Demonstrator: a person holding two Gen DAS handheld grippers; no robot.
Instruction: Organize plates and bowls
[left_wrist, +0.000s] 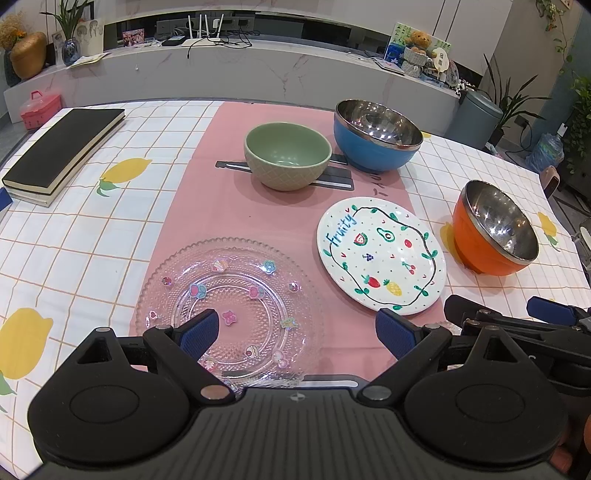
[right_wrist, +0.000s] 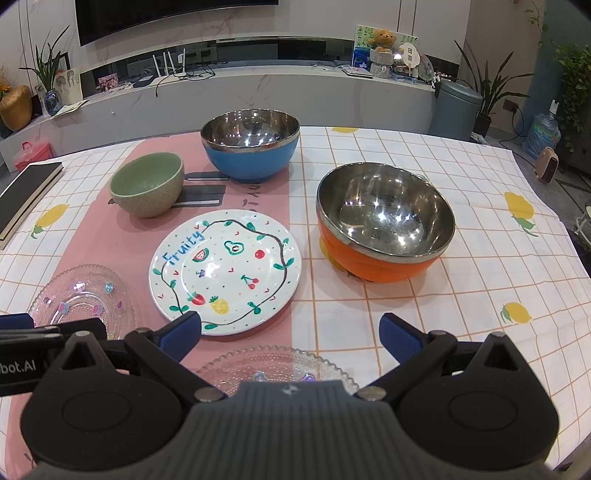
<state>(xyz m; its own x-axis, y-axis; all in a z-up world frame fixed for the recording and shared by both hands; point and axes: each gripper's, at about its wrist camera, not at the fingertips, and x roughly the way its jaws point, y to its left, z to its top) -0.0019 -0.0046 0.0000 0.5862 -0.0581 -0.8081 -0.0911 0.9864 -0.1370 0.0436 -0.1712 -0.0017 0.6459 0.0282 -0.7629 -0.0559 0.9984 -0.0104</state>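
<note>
A clear glass plate with stickers (left_wrist: 229, 302) lies on the pink runner just ahead of my open, empty left gripper (left_wrist: 297, 332). A white "Fruity" plate (left_wrist: 380, 254) (right_wrist: 225, 273) lies to its right. A green bowl (left_wrist: 287, 155) (right_wrist: 147, 188), a blue steel-lined bowl (left_wrist: 376, 136) (right_wrist: 251, 144) and an orange steel-lined bowl (left_wrist: 495, 229) (right_wrist: 384, 221) stand upright beyond. My right gripper (right_wrist: 290, 336) is open and empty above a second glass plate (right_wrist: 277, 365). The first glass plate also shows at the left of the right wrist view (right_wrist: 81, 299).
Black notebooks (left_wrist: 62, 151) lie at the table's far left. A dark flat strip (left_wrist: 332, 179) lies under the green bowl. The checked tablecloth (right_wrist: 461, 288) stretches to the right of the orange bowl. A counter with clutter runs behind the table.
</note>
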